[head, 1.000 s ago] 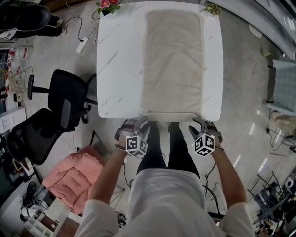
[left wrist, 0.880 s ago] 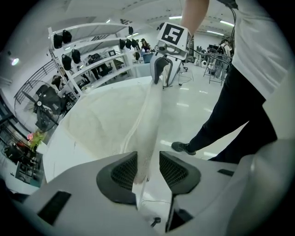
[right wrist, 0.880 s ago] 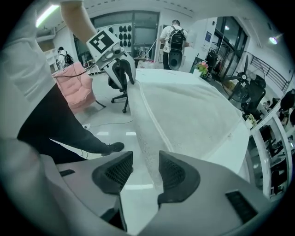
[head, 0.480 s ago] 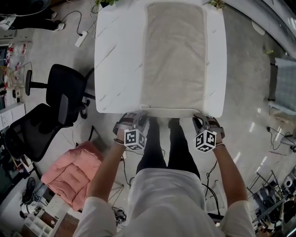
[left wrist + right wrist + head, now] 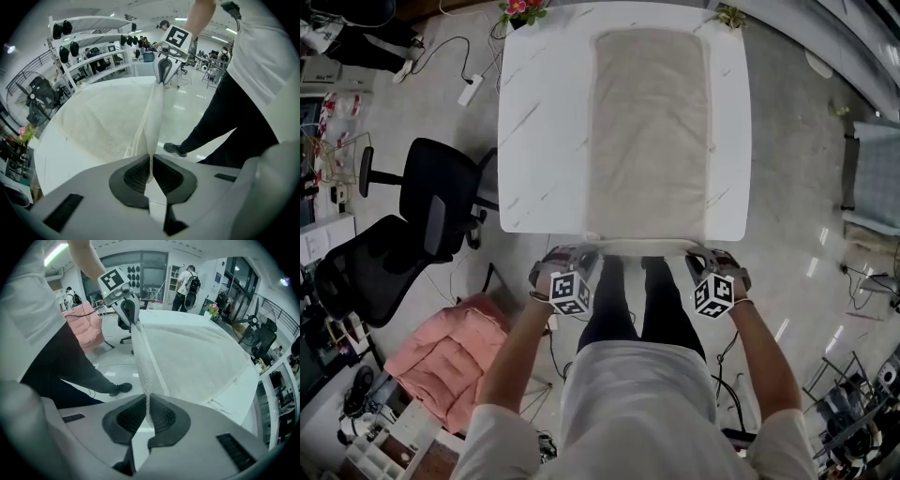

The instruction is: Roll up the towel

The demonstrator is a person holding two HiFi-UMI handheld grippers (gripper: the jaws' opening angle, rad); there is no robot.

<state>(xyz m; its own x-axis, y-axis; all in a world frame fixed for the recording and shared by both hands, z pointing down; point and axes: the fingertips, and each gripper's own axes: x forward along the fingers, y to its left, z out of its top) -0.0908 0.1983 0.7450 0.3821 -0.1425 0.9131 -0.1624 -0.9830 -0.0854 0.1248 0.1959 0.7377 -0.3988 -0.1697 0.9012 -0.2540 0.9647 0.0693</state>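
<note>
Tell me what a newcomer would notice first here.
A long beige towel lies flat on the white table, toward its right side. At the near edge, the left hand-held gripper and right hand-held gripper have just closed their jaws on the towel's corners. A pink cushion lies on the floor, lower left.

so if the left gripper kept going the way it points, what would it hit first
The towel: the left gripper has just been closing its jaws and now pinches the near edge, which stretches straight ahead. Past that, probably the table's front edge or the floor; depth is unclear.
</note>
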